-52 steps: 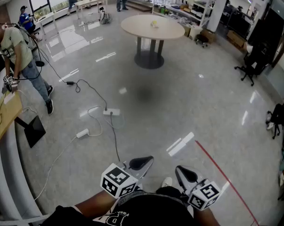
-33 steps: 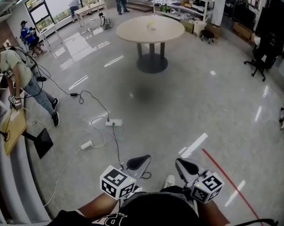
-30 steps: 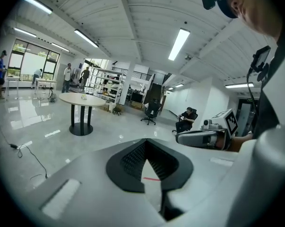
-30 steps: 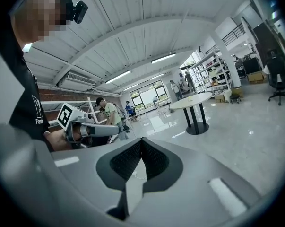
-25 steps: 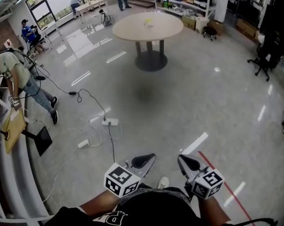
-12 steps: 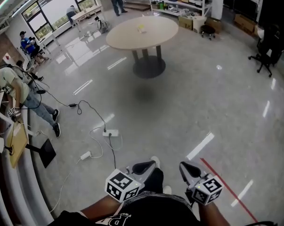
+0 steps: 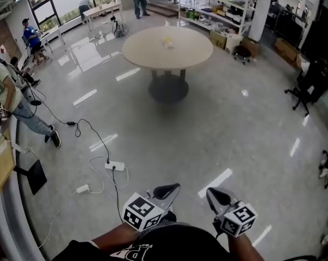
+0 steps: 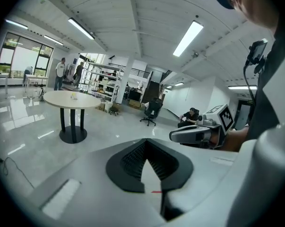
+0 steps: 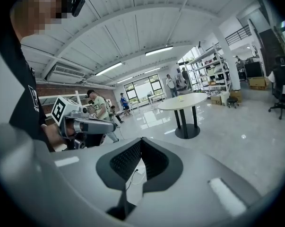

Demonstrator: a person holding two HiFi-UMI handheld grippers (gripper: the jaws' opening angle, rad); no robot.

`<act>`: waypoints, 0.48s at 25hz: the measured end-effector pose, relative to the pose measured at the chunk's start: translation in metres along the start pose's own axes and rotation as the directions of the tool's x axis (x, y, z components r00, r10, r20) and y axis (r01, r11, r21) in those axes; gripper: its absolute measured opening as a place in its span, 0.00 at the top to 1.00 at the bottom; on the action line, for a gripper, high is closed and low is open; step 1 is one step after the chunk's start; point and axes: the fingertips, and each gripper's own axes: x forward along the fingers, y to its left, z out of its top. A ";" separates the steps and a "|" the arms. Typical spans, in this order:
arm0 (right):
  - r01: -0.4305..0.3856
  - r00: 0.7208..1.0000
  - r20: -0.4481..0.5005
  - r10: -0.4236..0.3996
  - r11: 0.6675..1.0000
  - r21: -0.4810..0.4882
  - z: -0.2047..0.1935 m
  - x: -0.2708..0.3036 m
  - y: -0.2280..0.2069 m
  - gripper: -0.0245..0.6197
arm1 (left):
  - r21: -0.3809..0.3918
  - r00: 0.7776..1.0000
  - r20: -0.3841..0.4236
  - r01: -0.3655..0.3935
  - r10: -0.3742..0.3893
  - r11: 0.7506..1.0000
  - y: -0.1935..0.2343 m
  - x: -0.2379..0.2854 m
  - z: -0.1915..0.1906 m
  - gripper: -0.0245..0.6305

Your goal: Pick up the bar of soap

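Pressed together with nothing between them, the jaws of the left gripper [image 8: 145,142] and the right gripper [image 9: 141,141] sit side by side, held low over the floor [image 7: 218,118]. Well beyond them, the bar of soap [image 7: 167,42] lies near the middle of the round table [image 7: 142,52]'s top. It is a small yellowish speck, too small to show which way its long axis runs.

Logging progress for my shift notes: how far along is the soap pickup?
Done: nothing. In hand: nothing; left gripper and right gripper are shut and empty. Left: reach the round table far ahead, where a small yellow item, possibly the soap, lies, then grasp it.
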 end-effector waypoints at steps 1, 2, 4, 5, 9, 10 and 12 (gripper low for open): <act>-0.001 1.000 -0.006 0.001 1.000 -0.009 0.011 0.016 -0.004 0.95 | -0.002 1.000 0.011 -0.008 0.008 1.000 0.018 0.001 0.009 0.95; -0.006 1.000 -0.010 0.006 1.000 -0.018 0.022 0.031 -0.006 0.95 | -0.002 1.000 0.025 -0.014 0.014 1.000 0.035 0.002 0.018 0.95; -0.018 1.000 -0.005 0.018 1.000 -0.025 0.043 0.061 -0.007 0.95 | 0.004 0.998 0.054 -0.028 0.028 1.000 0.069 0.003 0.035 0.95; -0.022 1.000 0.001 0.022 0.999 -0.025 0.053 0.075 -0.007 0.95 | 0.007 0.997 0.065 -0.038 0.037 0.999 0.085 0.003 0.042 0.95; -0.025 1.000 -0.008 0.025 0.997 -0.067 0.078 0.116 -0.021 0.95 | -0.027 0.993 0.086 -0.083 0.085 0.996 0.139 0.005 0.062 0.95; -0.029 1.000 -0.014 0.028 0.998 -0.063 0.083 0.124 -0.026 0.95 | -0.046 0.992 0.085 -0.090 0.094 0.995 0.149 0.005 0.064 0.95; -0.039 0.999 -0.028 0.038 0.998 -0.052 0.090 0.139 -0.036 0.95 | -0.076 0.991 0.067 -0.107 0.112 0.991 0.166 0.008 0.063 0.95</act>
